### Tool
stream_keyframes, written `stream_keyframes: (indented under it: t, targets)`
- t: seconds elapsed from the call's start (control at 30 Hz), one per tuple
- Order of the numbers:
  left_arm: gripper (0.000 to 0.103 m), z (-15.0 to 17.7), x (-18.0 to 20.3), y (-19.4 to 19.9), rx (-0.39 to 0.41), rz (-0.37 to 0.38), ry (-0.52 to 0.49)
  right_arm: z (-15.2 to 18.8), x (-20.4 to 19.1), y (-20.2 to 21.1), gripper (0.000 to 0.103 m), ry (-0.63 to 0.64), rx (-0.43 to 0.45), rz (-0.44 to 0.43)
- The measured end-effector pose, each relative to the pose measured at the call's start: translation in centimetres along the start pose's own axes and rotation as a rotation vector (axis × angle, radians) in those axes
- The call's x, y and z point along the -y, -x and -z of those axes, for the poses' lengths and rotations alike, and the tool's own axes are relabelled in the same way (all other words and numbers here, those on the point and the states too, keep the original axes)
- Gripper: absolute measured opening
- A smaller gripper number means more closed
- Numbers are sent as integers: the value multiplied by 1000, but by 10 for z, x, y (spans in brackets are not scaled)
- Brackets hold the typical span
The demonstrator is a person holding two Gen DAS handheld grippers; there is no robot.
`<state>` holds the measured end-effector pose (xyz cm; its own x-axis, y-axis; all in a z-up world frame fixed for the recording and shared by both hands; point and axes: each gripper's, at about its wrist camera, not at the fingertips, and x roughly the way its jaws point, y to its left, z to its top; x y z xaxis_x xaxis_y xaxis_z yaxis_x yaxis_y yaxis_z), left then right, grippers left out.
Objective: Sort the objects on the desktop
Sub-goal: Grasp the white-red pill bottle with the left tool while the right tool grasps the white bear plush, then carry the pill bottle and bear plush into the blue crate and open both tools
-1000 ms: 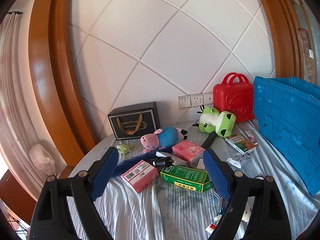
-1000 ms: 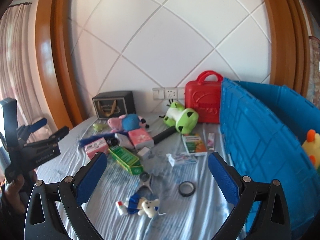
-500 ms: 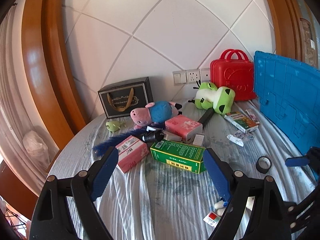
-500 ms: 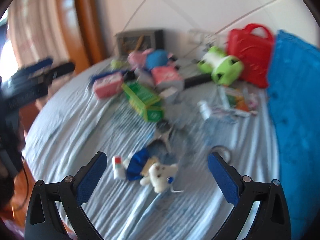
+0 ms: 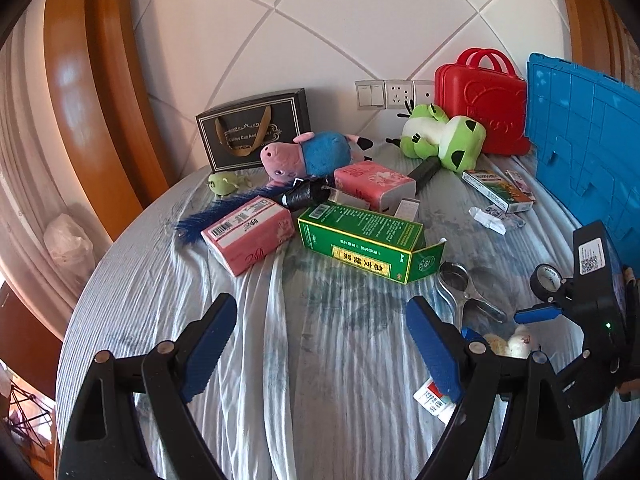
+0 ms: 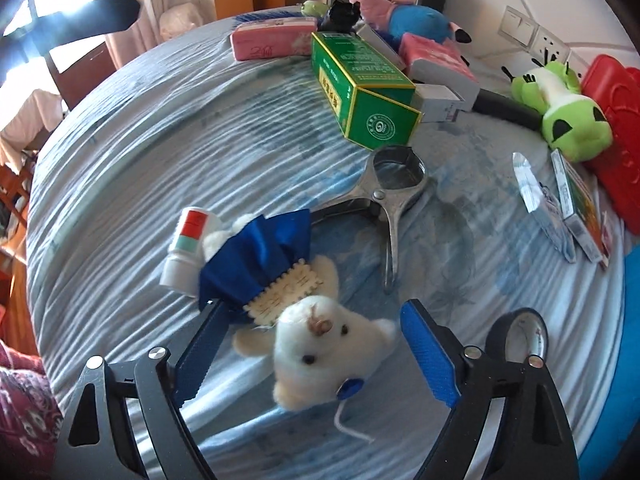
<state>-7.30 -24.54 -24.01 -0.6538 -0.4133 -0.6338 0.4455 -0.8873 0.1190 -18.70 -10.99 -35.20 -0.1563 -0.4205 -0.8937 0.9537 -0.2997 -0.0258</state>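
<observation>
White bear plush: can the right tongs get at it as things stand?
Probably yes. The right tongs are open and straddle the white bear plush, with nothing between the pads and the toy. The small white bottle lies against its far side and the tape roll sits just right, so either might get nudged.

wall (image 5: 360, 20): white quilted | trim (image 5: 80, 80): wood | curtain (image 5: 20, 140): possibly sheer

A home room: curtains (image 5: 24, 184), wall sockets (image 5: 396, 94), plush pig (image 5: 312, 154) on clothed table (image 5: 280, 340).
</observation>
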Motion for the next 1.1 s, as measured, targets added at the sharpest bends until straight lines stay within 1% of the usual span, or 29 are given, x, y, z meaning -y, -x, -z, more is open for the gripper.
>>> stream_keyframes:
  t: [0.07,0.13,0.2,0.33,0.43,0.53,0.6,0.63,0.67,0.7,0.73,0.77,0.8,0.87,0.93,1.0,1.1]
  targets:
    - [87,8,5,-5,-28,14,-1,-1,2,-7,68,-12,-30,-7]
    - [87,18,11,-10,-64,36,8,1,-3,-8,66,7,-39,22]
    - [87,28,20,-17,-111,71,22,6,-3,-4,60,-8,-44,44]
    - [87,44,43,-30,-171,117,21,18,9,5,59,-83,-44,92]
    - [87,50,57,-38,-208,166,45,28,22,13,59,-152,-28,82]
    - [87,61,69,-51,-254,165,52,34,30,15,59,-181,-21,86]
    - [87,67,73,-58,-279,182,69,37,30,15,59,-190,-18,83]
    - [85,68,75,-61,-282,185,76,39,30,16,59,-194,-14,79]
    - [76,70,75,-63,-279,178,79,39,32,16,59,-198,-11,74]
    - [70,72,75,-65,-282,172,77,39,32,17,59,-201,-7,70]
    - [58,76,75,-69,-296,192,83,41,33,18,59,-199,-5,69]
    - [51,76,73,-68,-286,189,80,41,33,18,59,-197,-4,67]
    - [47,77,73,-67,-285,186,70,40,33,19,59,-195,-2,64]
    - [36,78,71,-66,-281,173,50,40,33,19,59,-195,1,60]
    - [27,78,64,-66,-283,193,62,38,34,18,59,-201,5,52]
    - [27,79,59,-64,-285,217,74,36,32,18,59,-196,8,55]
    - [27,78,56,-60,-274,190,41,33,26,19,59,-181,13,64]
